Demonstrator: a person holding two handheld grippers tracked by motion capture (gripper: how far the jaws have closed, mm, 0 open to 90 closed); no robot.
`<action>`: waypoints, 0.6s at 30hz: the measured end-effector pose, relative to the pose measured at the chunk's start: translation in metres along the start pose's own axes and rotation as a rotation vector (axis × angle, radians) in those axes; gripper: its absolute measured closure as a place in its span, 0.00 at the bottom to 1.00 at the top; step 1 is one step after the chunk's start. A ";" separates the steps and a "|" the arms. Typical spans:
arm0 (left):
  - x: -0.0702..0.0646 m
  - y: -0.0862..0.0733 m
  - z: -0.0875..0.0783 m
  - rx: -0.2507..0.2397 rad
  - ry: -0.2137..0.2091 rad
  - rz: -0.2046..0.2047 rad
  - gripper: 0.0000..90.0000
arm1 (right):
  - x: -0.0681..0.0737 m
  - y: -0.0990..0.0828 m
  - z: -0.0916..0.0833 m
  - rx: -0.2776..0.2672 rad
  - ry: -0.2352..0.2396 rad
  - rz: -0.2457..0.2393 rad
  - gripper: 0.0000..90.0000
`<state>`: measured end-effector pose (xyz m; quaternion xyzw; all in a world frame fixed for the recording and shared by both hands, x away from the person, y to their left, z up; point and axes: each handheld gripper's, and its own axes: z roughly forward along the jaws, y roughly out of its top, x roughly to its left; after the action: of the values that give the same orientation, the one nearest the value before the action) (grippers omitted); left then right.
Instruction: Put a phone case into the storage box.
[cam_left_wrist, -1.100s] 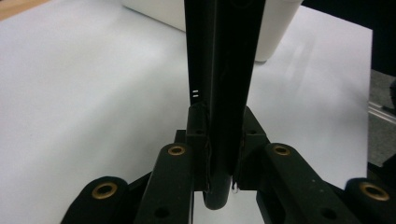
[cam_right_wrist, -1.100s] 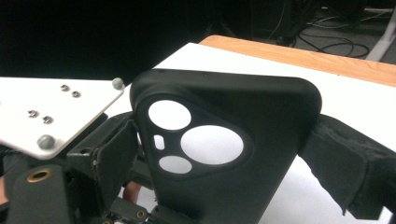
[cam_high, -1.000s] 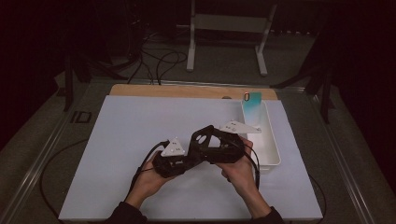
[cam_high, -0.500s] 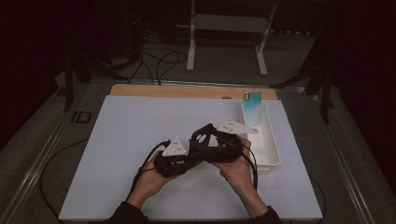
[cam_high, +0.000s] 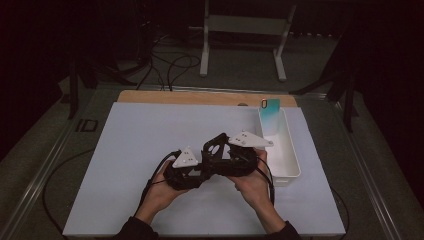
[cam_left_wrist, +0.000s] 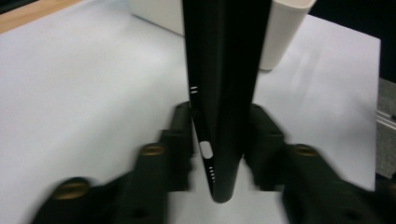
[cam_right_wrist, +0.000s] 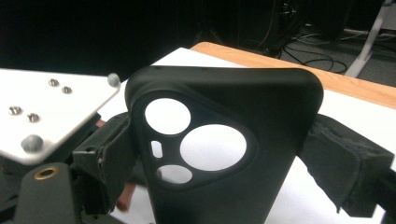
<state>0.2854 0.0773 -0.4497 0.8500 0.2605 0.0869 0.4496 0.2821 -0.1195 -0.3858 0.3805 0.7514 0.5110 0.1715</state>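
Since a second ago both grippers have drawn slightly nearer the person and lower over the tabletop (cam_high: 125, 150), with the black phone case (cam_high: 216, 146) between them as before. There is one black phone case, one white bin (cam_high: 290, 150) at the right of the white mat, and one teal phone case (cam_high: 270, 114) standing at the bin's far end. The left gripper (cam_high: 200, 167) is closed on the black phone case, its jaws pressing both faces of the case, seen edge-on in the left gripper view (cam_left_wrist: 222, 93). The right gripper (cam_high: 220, 155) also clamps it by its side edges, camera cutouts facing that gripper's camera (cam_right_wrist: 224, 154). The left hand (cam_high: 160, 187) and right hand (cam_high: 252, 182) cup the grippers from below, forearms converging, near the bin.
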 end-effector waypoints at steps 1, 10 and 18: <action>0.000 0.000 0.000 0.000 0.000 0.000 0.55 | 0.000 0.000 0.000 -0.002 -0.003 0.002 0.16; 0.005 -0.005 -0.010 -0.029 0.099 -0.051 0.11 | -0.004 0.000 -0.001 -0.009 -0.019 0.014 0.16; 0.011 -0.017 -0.022 -0.049 0.216 -0.053 0.00 | -0.006 0.000 -0.002 -0.010 -0.026 0.019 0.16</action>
<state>0.2798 0.1066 -0.4516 0.8172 0.3275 0.1725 0.4418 0.2844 -0.1253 -0.3859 0.3934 0.7430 0.5114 0.1780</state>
